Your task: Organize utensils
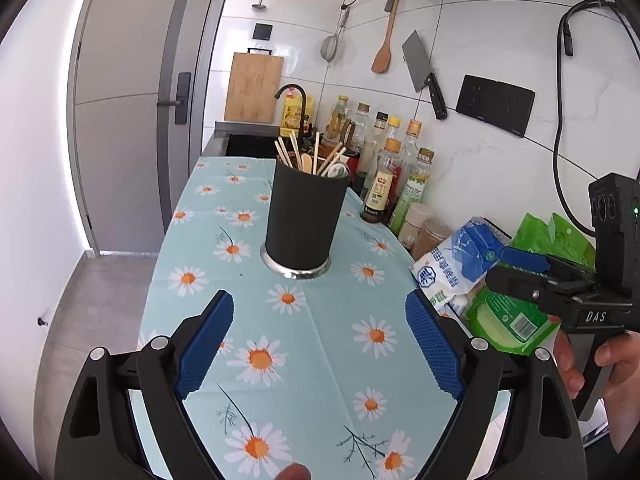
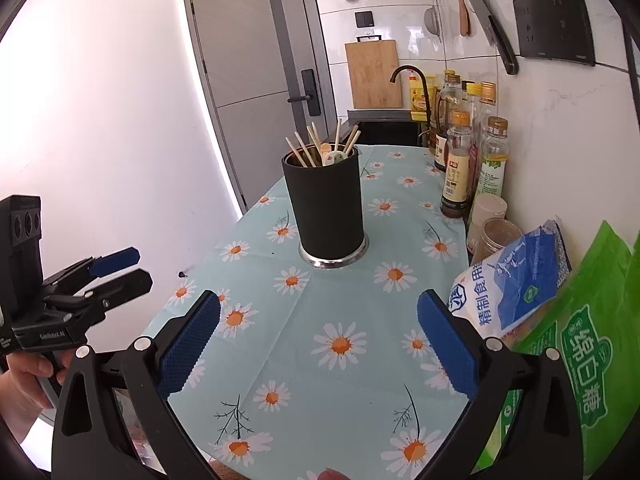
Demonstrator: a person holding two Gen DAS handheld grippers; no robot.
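A daisy-print cloth [image 1: 320, 344] is covering the counter [image 2: 400, 320], running back toward a dark sink and faucet [image 1: 294, 96]. Along the tiled wall, oil and sauce bottles [image 1: 400, 168] are standing in a row, with a blue salt bag [image 2: 516, 280] and a green sugar bag [image 2: 588, 360] lying nearer the cameras. At the counter's middle a black utensil holder [image 1: 304, 220] is standing upright on the cloth — chopsticks [image 1: 288, 152] and small spoons are poking out of its top. The left tongs [image 1: 318, 352] are hovering spread wide, gripping nothing, and the right tongs [image 2: 318, 352] are likewise spread and empty — both short of the holder.
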